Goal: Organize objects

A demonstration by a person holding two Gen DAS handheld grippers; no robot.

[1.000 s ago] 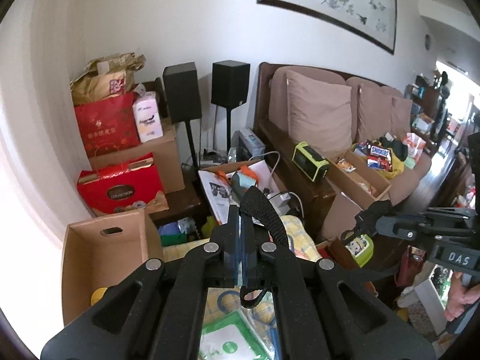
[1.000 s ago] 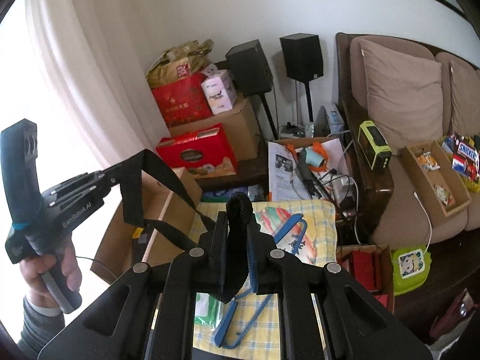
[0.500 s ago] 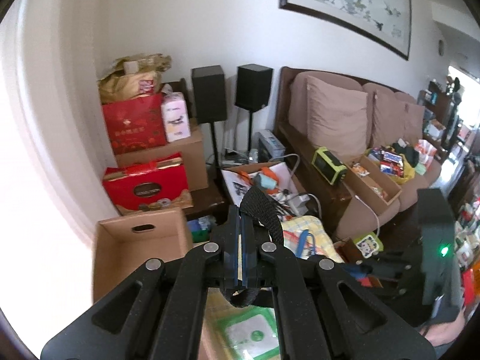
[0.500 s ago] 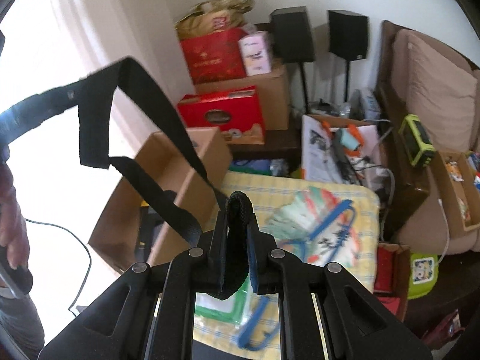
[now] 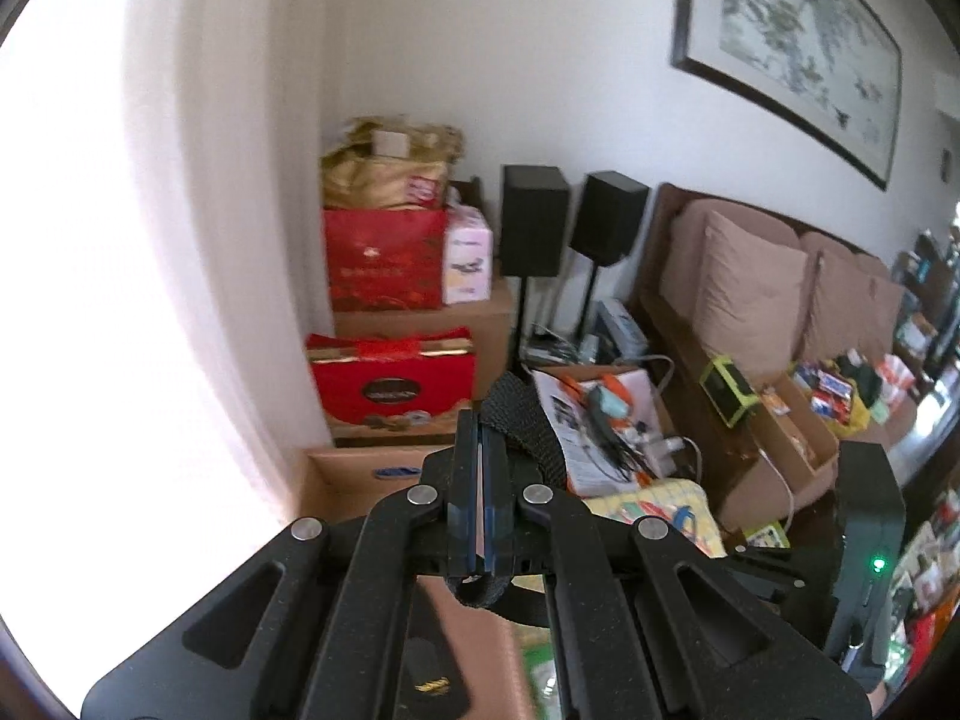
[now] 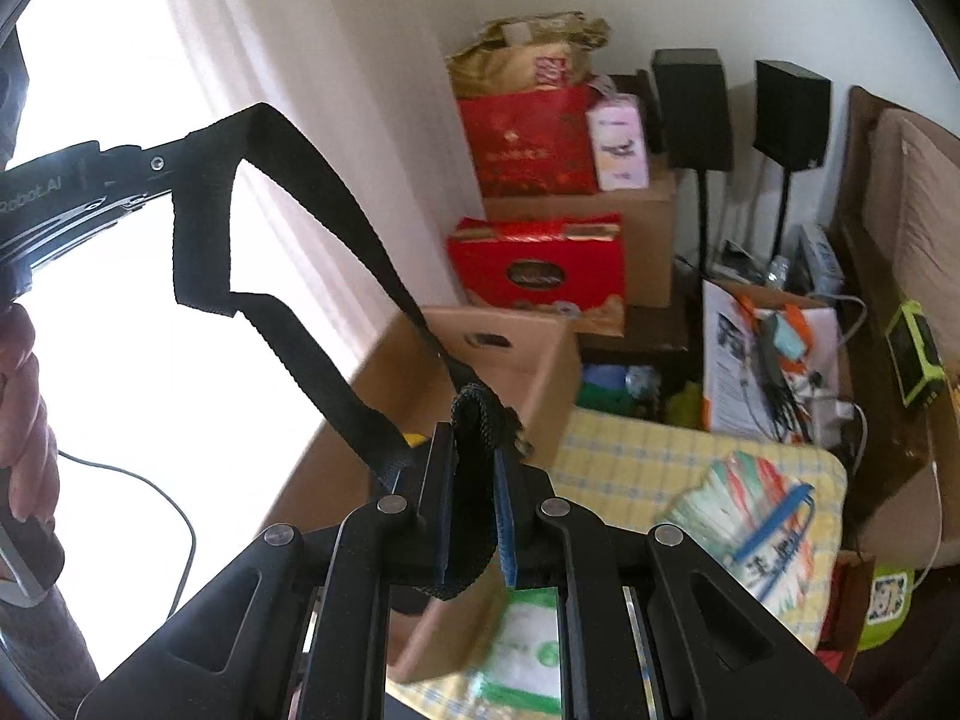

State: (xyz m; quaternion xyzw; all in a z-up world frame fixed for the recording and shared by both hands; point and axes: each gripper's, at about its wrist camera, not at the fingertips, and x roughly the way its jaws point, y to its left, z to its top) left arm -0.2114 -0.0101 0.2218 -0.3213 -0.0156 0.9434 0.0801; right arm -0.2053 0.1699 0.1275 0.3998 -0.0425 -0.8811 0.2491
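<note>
Right wrist view: the right tongs (image 6: 474,498) are clamping one end of a black webbing strap (image 6: 336,276), which is spanning up-left to the left tongs (image 6: 198,147). Left wrist view: the left tongs (image 5: 480,498) are clenching the strap's (image 5: 528,426) other end above an open cardboard box (image 5: 360,480).

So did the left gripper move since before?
Yes. The left gripper swung left: the open cardboard box slid from its left to behind it.

White lettering ending "RobotAI" runs along the black left gripper (image 6: 162,165) body. Print on the red gift boxes (image 6: 537,270) and pink carton (image 6: 618,141) is too blurred to read.
</note>
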